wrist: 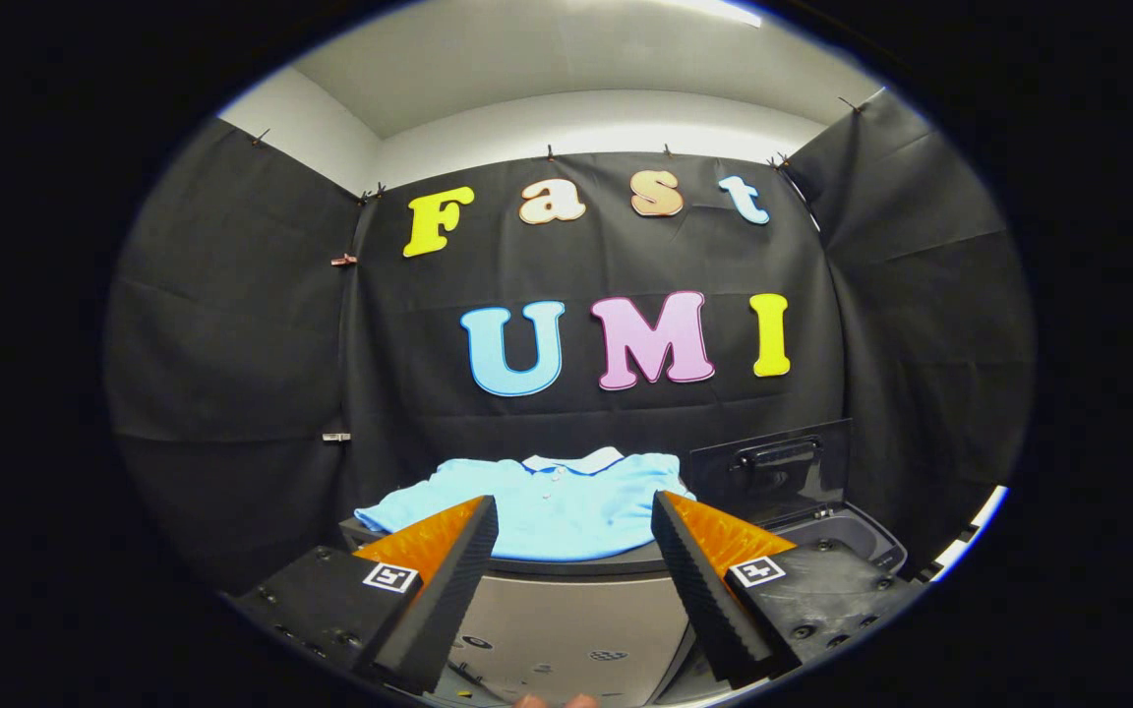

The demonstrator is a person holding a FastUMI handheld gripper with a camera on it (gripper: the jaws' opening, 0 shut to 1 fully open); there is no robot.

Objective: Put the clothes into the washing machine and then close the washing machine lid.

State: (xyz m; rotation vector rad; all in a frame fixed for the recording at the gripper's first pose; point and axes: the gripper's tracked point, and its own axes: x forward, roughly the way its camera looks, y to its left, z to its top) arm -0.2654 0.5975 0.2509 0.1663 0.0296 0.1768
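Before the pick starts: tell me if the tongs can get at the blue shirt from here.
Probably yes. The tongs stand open, and the blue shirt lies flat on the machine's closed top just ahead of the fingers, with nothing between them. The open lid stands off to the side, beyond the shirt.

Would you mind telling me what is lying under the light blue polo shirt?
The light blue polo shirt lies spread on a dark, flat-topped unit, beyond the open gripper. The raised washing machine lid stands beside it. The top beneath the shirt is covered.

Black cloth walls (232, 324) pinned with clips, pale upper wall (586, 123), white ceiling (547, 59), ceiling light strip (724, 10)
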